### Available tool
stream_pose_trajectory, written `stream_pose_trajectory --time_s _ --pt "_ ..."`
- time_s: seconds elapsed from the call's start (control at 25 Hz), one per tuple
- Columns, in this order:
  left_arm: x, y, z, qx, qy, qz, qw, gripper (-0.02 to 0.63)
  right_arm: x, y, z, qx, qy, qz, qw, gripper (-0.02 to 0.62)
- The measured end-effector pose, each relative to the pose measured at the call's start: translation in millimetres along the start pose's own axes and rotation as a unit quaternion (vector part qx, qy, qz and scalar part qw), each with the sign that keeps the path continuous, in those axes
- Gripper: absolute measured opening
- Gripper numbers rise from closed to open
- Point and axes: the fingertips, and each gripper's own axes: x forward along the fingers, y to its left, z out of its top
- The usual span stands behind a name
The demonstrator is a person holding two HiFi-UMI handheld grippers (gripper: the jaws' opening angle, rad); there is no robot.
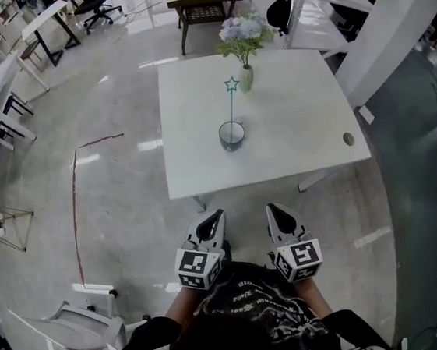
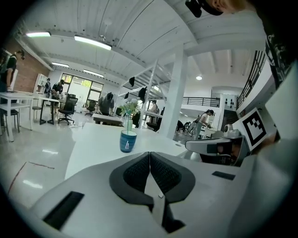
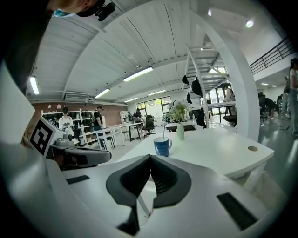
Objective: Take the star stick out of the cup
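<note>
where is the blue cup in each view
Head view: blue cup on the white table, upper middle.
Left gripper view: blue cup left of centre, above the jaws.
Right gripper view: blue cup near centre, above the jaws.
Shared landmark: flower vase beyond the cup.

Front lane: table top bare from near edge to cup; open on both sides of cup too. Above rim: stick upright, air around its upper length free. Far side: vase with flowers just behind cup, slightly right, blocks that approach. Right flank: pillar beside table, well apart from cup. Right front corner: grommet in the top.
</note>
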Motion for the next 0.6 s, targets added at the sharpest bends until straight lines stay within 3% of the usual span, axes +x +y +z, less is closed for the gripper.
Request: stream_pose_trajectory --time_s 0.2,0.48,0.6 --pt "40.1 49.4 32.0 0.011 0.000 -0.017 0.9998 0.021 59.6 -2.0 22.9 0.004 0.003 -0.007 1.000 0.008" --pt "84.3 87.3 44.8 0.036 0.013 -0.056 0.9977 0.021 127.0 -9.9 30.8 0.000 0.025 -0.037 0.999 0.009" --pt "97.9 102.5 44.2 0.034 0.014 -0.051 0.9980 0.021 144.6 -17.3 31.9 0.004 0.027 -0.036 0.999 0.009"
